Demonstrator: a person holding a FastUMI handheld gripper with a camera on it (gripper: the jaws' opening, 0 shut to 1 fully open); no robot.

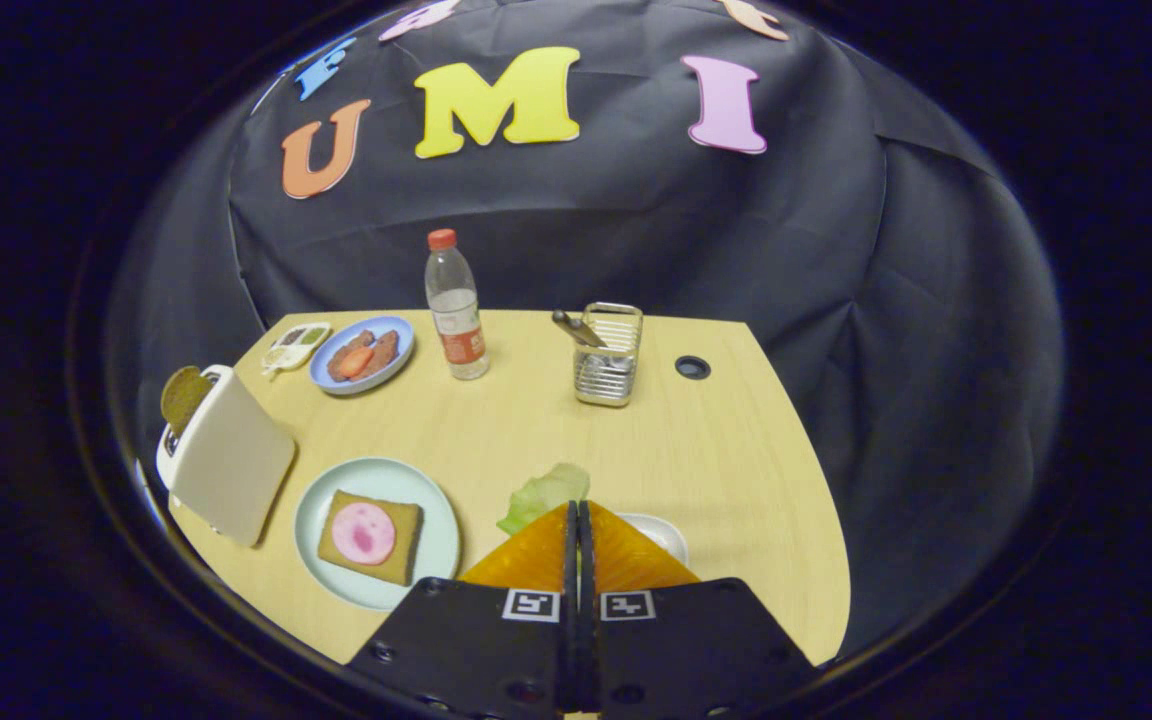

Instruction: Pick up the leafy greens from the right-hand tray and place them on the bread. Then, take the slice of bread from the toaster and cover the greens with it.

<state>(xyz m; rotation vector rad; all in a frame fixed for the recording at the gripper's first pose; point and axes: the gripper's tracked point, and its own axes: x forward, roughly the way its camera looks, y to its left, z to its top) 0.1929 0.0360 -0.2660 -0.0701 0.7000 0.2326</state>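
Observation:
My gripper [577, 506] has its two orange fingers pressed together, and a pale green lettuce leaf [543, 494] sticks out from their tips, up and to the left. It looks pinched between them. Behind the right finger a bit of the white tray [664, 533] shows. Left of the fingers a pale green plate [440, 520] holds a brown bread slice [406, 545] topped with a pink round of ham [364, 533]. Further left stands a white toaster [231, 468] with a dark bread slice [182, 396] poking out of its slot.
Toward the back of the wooden table [536, 420] stand a water bottle [456, 312] and a metal holder [608, 358] with a knife handle [576, 328]. A blue plate of food [362, 354] and a small white dish [294, 346] sit at the back left. A cable hole [692, 367] lies right of the holder.

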